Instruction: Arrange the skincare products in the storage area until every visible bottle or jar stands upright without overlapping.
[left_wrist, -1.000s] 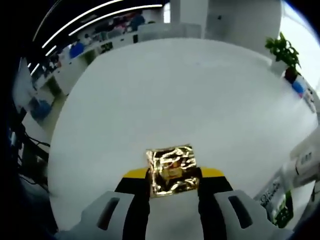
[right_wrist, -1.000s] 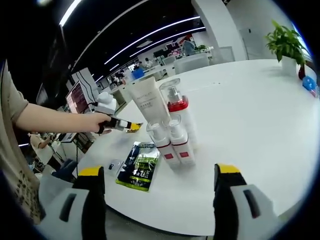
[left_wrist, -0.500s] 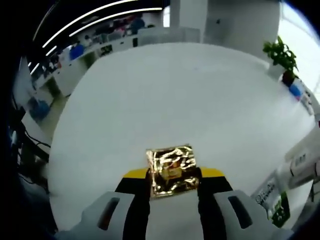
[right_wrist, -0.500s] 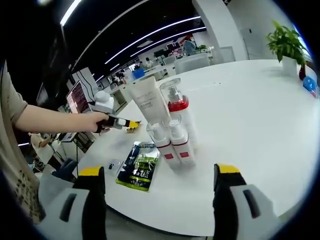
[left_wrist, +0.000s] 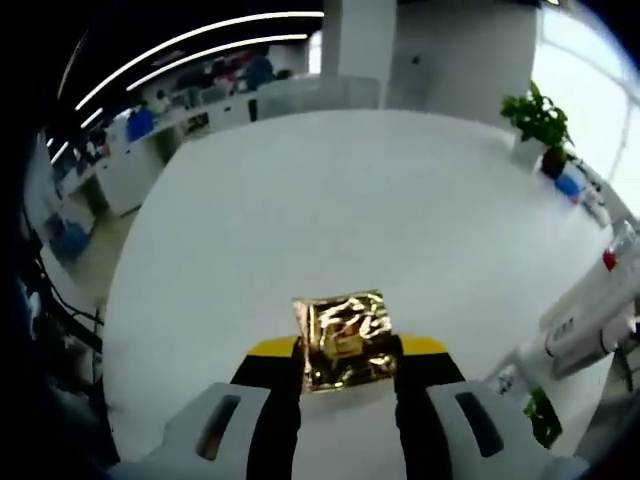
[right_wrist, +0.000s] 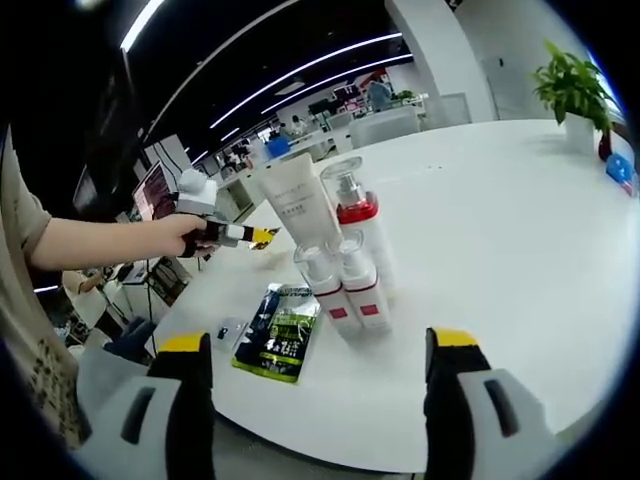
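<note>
The left gripper (left_wrist: 346, 352) clamps a crinkled gold foil sachet (left_wrist: 345, 338) between its jaws, above the white table (left_wrist: 330, 210). The right gripper (right_wrist: 313, 350) gapes wide, holding nothing. At its 12 o'clock stand a white tube (right_wrist: 293, 200), a red-collared pump bottle (right_wrist: 358, 215) and two small bottles (right_wrist: 343, 285) (labels too blurred to read); a green sachet (right_wrist: 280, 333) lies flat at 11.

In the left gripper view, the gold sachet (left_wrist: 344, 340) has its lower edge hidden between the fingers (left_wrist: 272, 372). The tube (left_wrist: 590, 310) and the green packet (left_wrist: 541, 417) beside it are cut off by the picture's edge. In the right gripper view, print on the tube (right_wrist: 294, 203) is too small to read.
</note>
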